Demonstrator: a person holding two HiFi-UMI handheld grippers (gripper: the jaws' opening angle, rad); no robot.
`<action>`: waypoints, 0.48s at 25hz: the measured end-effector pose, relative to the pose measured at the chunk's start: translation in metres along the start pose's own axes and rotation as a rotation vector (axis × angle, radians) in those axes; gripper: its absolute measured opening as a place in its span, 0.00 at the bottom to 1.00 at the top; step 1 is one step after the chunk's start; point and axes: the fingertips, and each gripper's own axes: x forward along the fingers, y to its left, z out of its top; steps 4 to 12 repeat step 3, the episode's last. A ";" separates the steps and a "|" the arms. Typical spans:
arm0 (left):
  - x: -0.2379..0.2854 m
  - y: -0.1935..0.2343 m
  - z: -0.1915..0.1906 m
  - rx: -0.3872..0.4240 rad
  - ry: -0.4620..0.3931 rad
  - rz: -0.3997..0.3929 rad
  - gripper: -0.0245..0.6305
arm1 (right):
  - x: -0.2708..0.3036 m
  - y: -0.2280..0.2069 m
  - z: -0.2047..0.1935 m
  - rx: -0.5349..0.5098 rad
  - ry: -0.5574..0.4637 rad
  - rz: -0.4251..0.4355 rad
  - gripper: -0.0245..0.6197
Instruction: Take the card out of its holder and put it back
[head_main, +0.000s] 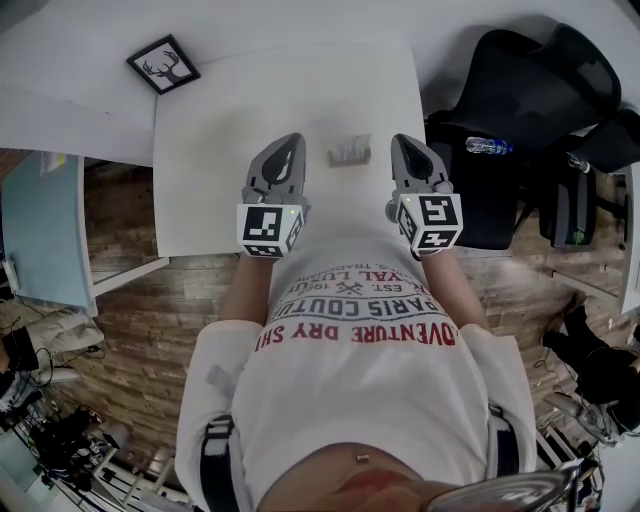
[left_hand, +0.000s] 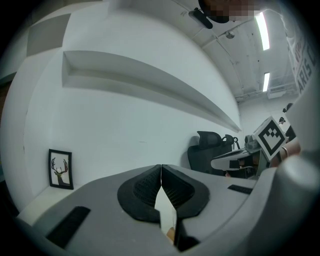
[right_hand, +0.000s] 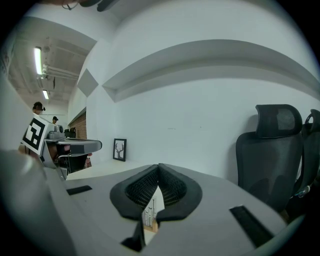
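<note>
Both tools held low over the white worktop (head_main: 215, 150), 1 in each hand, lower middle of the head view.

Left tool (head_main: 290, 145): clenched, pad tips meeting, nothing gripped.

Right tool (head_main: 403, 148): also clenched tip to tip, also empty.

Card (head_main: 350, 149): standing upright in its holder (head_main: 350, 161) on the worktop, middle of the head view, between the 2 tools and touching neither. In the right gripper view a strip of the printed card and a bit of the wood-coloured holder show through the opening below the closed pads. They lie beyond the tool and are not pinched. The left gripper view shows a similar pale sliver and a wood-coloured bit in the same spot, too little to say more.

Other items: 1 framed antler picture (head_main: 163, 63) at the upper left corner of the worktop. 1 black office chair (head_main: 520, 90) at upper right, with 1 water bottle (head_main: 488, 146) just beside it.
</note>
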 end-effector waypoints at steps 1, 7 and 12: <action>0.000 0.001 0.000 0.001 0.000 0.001 0.08 | 0.000 0.000 -0.001 -0.001 0.000 0.000 0.08; 0.001 0.003 -0.001 0.003 0.000 0.005 0.08 | 0.001 0.000 -0.002 -0.002 0.001 -0.001 0.08; 0.001 0.003 -0.001 0.003 0.000 0.005 0.08 | 0.001 0.000 -0.002 -0.002 0.001 -0.001 0.08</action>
